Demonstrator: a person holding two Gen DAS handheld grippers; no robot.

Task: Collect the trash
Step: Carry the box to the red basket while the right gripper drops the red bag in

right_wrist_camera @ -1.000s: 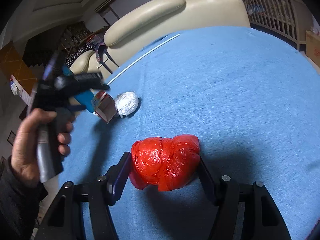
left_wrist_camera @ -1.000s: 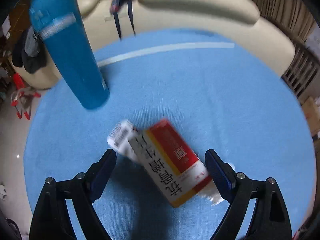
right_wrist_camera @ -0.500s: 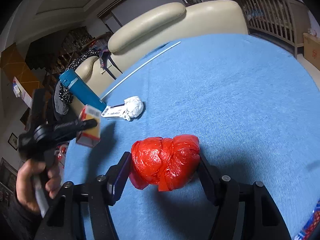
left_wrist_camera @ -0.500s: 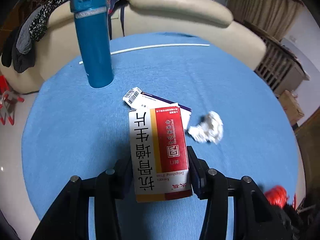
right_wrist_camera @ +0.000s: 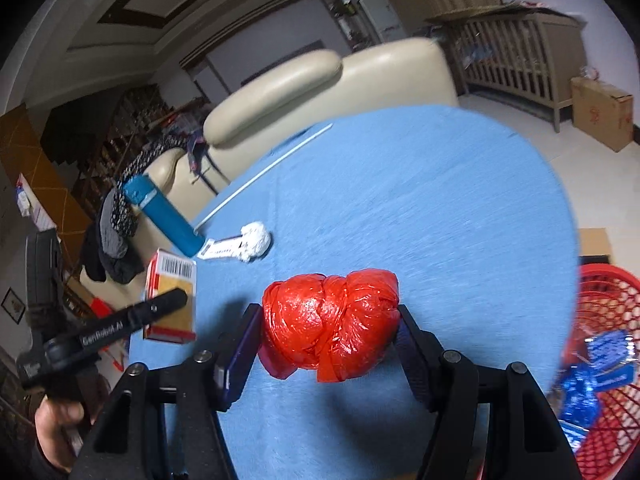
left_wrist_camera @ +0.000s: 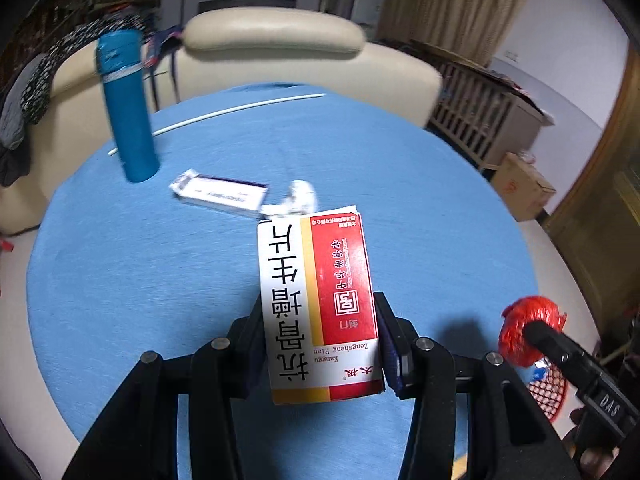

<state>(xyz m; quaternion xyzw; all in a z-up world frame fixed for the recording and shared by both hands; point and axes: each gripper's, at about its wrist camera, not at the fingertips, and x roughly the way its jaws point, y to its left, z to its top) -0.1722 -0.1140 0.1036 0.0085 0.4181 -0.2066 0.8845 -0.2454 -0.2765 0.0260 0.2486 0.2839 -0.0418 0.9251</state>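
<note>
My left gripper [left_wrist_camera: 318, 344] is shut on a red, white and yellow medicine box [left_wrist_camera: 318, 304] and holds it above the blue round table [left_wrist_camera: 120, 280]. The box also shows in the right wrist view [right_wrist_camera: 170, 294]. My right gripper [right_wrist_camera: 328, 340] is shut on a knotted red plastic bag [right_wrist_camera: 330, 322], lifted over the table near its right edge. The bag shows in the left wrist view [left_wrist_camera: 528, 330] too. A crumpled white paper ball [right_wrist_camera: 256, 240] and a flat white and purple box [left_wrist_camera: 218, 194] lie on the table.
A red mesh basket [right_wrist_camera: 604, 332] with blue wrappers in it stands off the table's right edge. A tall blue bottle [left_wrist_camera: 128, 108] stands at the far left. A white rod [left_wrist_camera: 240, 110] lies at the back. A cream sofa [left_wrist_camera: 280, 48] is behind.
My left gripper closed on the medicine box, lifted it off the table and drew back. My right gripper carried the red bag up and to the right, bringing the basket into view.
</note>
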